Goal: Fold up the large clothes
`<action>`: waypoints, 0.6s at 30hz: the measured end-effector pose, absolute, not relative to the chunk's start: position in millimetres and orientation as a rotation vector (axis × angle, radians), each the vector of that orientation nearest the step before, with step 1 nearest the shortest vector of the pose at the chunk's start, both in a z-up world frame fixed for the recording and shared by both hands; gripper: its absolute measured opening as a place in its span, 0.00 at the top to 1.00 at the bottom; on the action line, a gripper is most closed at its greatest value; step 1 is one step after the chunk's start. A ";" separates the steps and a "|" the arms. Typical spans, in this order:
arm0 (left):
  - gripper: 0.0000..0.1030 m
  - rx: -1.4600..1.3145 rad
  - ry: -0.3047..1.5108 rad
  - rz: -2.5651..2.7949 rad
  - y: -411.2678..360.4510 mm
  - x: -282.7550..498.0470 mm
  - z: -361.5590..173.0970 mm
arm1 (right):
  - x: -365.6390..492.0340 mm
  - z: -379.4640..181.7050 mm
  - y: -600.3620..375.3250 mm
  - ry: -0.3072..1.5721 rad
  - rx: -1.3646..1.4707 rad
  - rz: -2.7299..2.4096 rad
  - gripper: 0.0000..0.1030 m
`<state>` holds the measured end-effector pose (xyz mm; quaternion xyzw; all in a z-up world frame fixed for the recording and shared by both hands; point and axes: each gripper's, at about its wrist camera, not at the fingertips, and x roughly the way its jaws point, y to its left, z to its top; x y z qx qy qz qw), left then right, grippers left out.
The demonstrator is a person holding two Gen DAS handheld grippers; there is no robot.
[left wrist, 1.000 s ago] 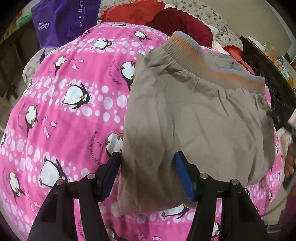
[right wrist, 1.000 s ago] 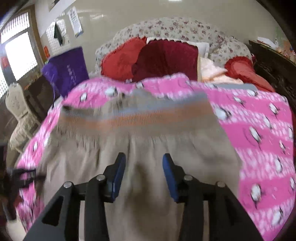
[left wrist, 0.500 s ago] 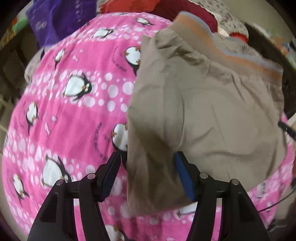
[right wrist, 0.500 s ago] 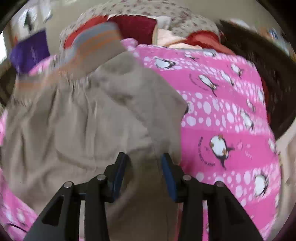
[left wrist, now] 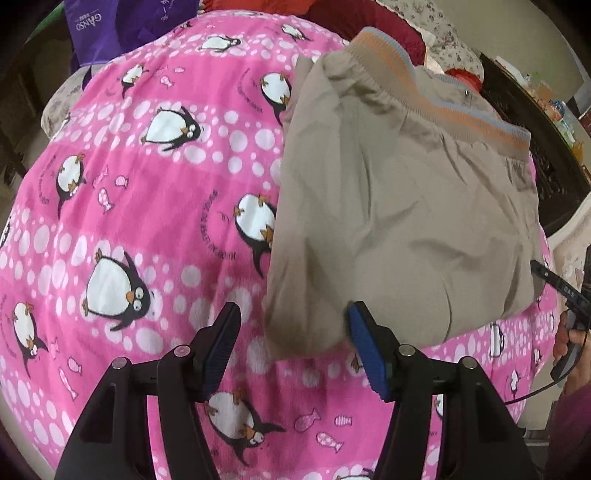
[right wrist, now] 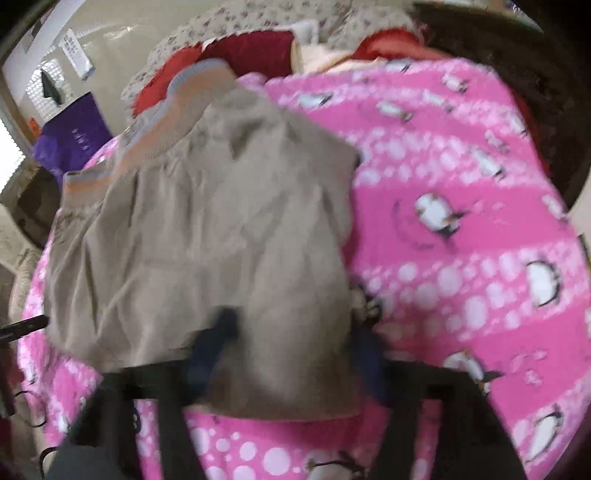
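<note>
A folded tan garment (left wrist: 399,206) with an orange and grey ribbed waistband (left wrist: 443,107) lies on a pink penguin-print blanket (left wrist: 147,206). My left gripper (left wrist: 291,332) is open, its blue pads on either side of the garment's near left corner, holding nothing. In the right wrist view the same garment (right wrist: 207,251) lies ahead. My right gripper (right wrist: 295,343) is blurred but open, its fingers spread over the garment's near right edge. The right gripper's tip (left wrist: 554,284) shows at the left view's right edge.
Red cushions (right wrist: 255,55) and a floral headboard (right wrist: 258,18) are at the bed's far end. A purple bag (left wrist: 96,22) stands at the far left. Dark furniture (left wrist: 532,122) runs along the bed's right side.
Both grippers have pulled back toward the garment's near edge. The right gripper has opened wider and swung right. The garment has settled flat on the blanket.
</note>
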<state>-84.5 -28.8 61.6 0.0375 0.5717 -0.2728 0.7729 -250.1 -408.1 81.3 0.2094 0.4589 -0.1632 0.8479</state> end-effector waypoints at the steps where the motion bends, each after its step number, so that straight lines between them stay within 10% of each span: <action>1: 0.52 0.082 1.234 -0.590 -26.4 -88.1 62.6 | -251.5 83.9 -405.6 0.966 0.407 -0.362 0.72; 3: 0.52 0.080 1.218 -0.591 -26.2 -89.8 68.2 | -256.3 94.1 -403.2 0.945 0.345 -0.362 0.89; 9: 0.52 0.050 1.161 -0.578 -34.1 -93.9 83.9 | -263.3 91.8 -413.8 0.982 0.340 -0.461 0.90; 14: 0.52 0.129 1.105 -0.568 -58.7 -99.1 88.9 | -281.8 128.2 -405.0 0.859 0.422 -0.517 0.54; 18: 0.52 0.161 1.101 -0.553 -74.8 -96.5 85.8 | -260.4 145.1 -372.3 0.835 0.424 -0.365 0.54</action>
